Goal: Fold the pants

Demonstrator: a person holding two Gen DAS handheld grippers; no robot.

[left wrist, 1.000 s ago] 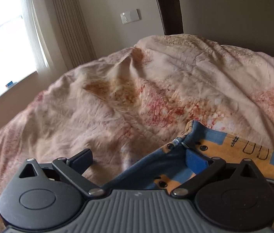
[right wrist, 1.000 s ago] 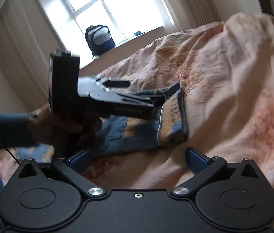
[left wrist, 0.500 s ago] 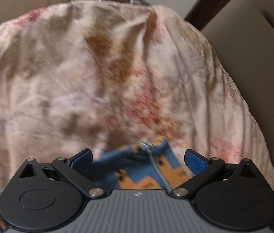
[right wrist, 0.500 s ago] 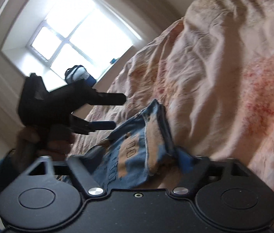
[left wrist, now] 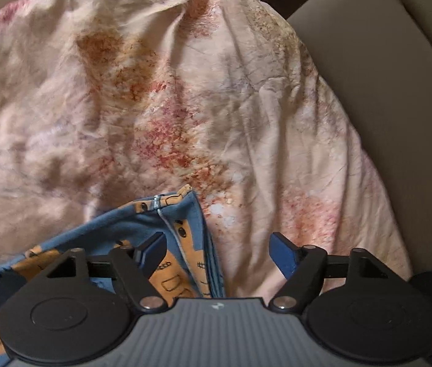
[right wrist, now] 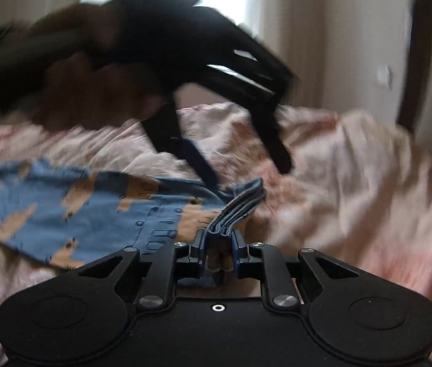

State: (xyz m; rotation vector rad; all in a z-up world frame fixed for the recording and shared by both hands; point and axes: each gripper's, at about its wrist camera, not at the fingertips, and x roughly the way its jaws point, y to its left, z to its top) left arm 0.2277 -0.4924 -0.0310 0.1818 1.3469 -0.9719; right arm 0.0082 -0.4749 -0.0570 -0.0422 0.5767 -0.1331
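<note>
The left gripper, wide a second ago, is closing its fingers either side of the pants edge, not yet pinching. The right gripper was released then; now it is clenching on the bunched waistband. The pants lie on the bed, so lifting for a fold looks next.

Right tongs closing on pants

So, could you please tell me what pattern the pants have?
The pants are blue with orange vehicle-like shapes outlined in black, clearest in the left wrist view.
</note>
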